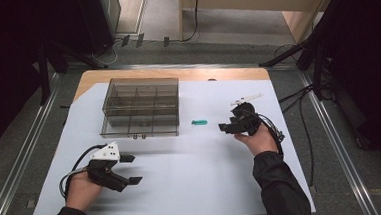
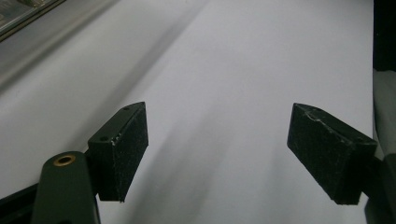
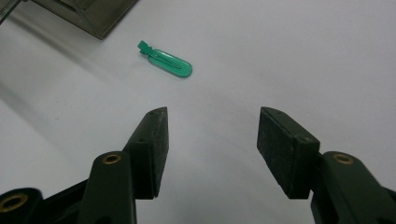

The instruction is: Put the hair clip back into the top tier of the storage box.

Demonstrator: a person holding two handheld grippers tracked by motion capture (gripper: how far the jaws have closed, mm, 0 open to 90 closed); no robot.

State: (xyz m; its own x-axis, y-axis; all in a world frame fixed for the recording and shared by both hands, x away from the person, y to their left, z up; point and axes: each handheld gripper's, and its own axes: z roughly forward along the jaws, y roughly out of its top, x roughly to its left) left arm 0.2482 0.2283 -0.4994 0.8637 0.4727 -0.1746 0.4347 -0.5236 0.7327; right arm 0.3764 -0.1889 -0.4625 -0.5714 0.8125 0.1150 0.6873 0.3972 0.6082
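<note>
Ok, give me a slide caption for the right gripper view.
Right gripper, jaws open, facing a small green clip lying on the white sheet.

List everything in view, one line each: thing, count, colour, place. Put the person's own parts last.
Table: one, wooden, centre of the floor space.
Sheet: one, white, covering most of the table.
Box: one, clear smoky grey with compartments, far left of the sheet.
Clip: one, green, on the sheet between the box and the right gripper.
Left gripper: one, black with a grey plate, near left, open.
Right gripper: one, black, right of the clip, open.
Hands: two, left hand, right hand, dark sleeves.
</note>
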